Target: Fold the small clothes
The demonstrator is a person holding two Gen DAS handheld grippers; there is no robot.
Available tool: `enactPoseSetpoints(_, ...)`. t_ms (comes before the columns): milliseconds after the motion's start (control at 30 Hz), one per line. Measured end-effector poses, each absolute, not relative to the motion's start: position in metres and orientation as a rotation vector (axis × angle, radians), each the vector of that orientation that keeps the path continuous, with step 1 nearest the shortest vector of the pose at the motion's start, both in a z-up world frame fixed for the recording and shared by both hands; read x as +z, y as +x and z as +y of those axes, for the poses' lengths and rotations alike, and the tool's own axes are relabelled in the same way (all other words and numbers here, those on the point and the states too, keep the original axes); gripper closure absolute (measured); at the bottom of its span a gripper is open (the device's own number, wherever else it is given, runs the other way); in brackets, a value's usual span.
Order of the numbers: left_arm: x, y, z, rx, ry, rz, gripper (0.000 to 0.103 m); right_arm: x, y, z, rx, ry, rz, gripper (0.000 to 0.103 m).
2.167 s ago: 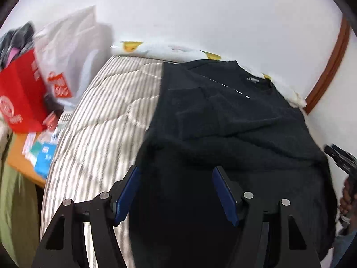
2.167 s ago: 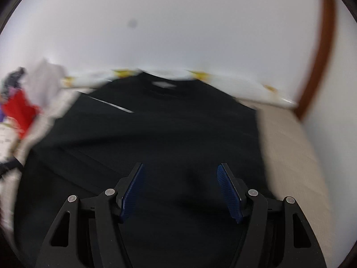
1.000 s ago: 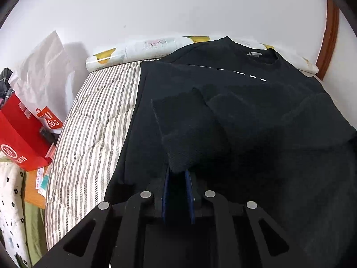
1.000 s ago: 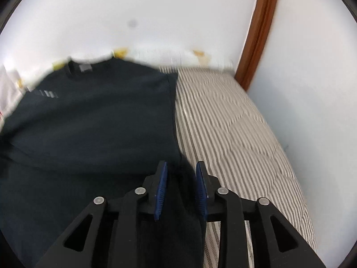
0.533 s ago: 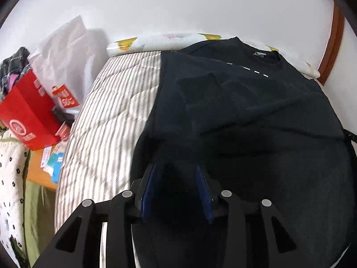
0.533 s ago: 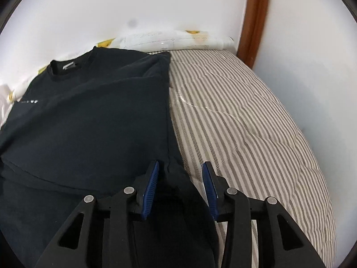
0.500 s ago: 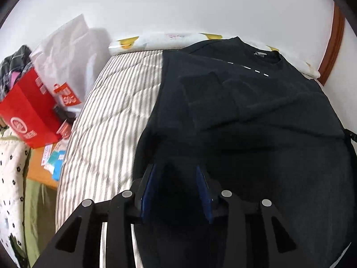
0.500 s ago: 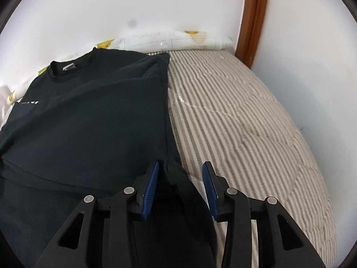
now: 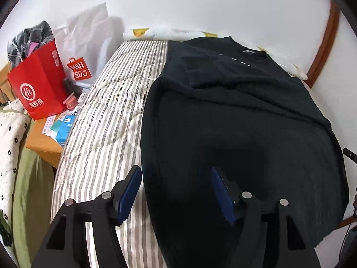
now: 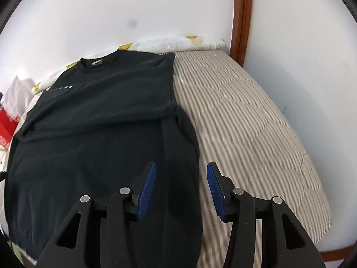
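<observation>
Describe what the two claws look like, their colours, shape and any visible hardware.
Both look alike. The left claw and the right claw each have two black angular fingers with triangular cut-outs in the frame. Round silver pivot screws sit on the linkages. Each finger ends in a flat blue pad with fine ribbing. No cables or printed markings show on them, and no sleeve is visible.

One black sweatshirt (image 9: 234, 111) (image 10: 100, 116), ahead of both grippers. One striped quilted bed (image 9: 107, 120) (image 10: 250, 120). One rolled duck-print blanket (image 9: 169, 32) (image 10: 178, 42), far end past sweatshirt. Two grippers: left gripper (image 9: 176, 192), right gripper (image 10: 180, 185); two blue pads each. Left of left gripper: one red paper bag (image 9: 38, 89), one white plastic bag (image 9: 87, 44), one wooden bench (image 9: 42, 140).
</observation>
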State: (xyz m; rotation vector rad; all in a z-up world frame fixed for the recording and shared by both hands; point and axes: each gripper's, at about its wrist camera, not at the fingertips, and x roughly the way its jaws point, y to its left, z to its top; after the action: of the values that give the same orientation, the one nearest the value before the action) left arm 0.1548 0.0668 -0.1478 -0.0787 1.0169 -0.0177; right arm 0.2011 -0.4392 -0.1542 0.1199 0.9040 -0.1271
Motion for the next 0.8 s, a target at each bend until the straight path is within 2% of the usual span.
enactPoseSetpoints(433, -0.142, 0.094, 0.066, 0.001, -0.12, 0.961, 0.041, -0.164, 0.124, -0.425, -0.173, 0.064, 0.85, 0.055)
enactPoseSetpoints(600, -0.153, 0.07, 0.072, -0.023, -0.151, 0.985, 0.043, -0.179, 0.111, -0.433, -0.155, 0.111, 0.91, 0.055)
enactPoseSetpoints(800, -0.158, 0.054, 0.079, -0.05, -0.222, 0.992, 0.043, -0.179, 0.089, -0.436, -0.065, 0.179, 0.88, 0.054)
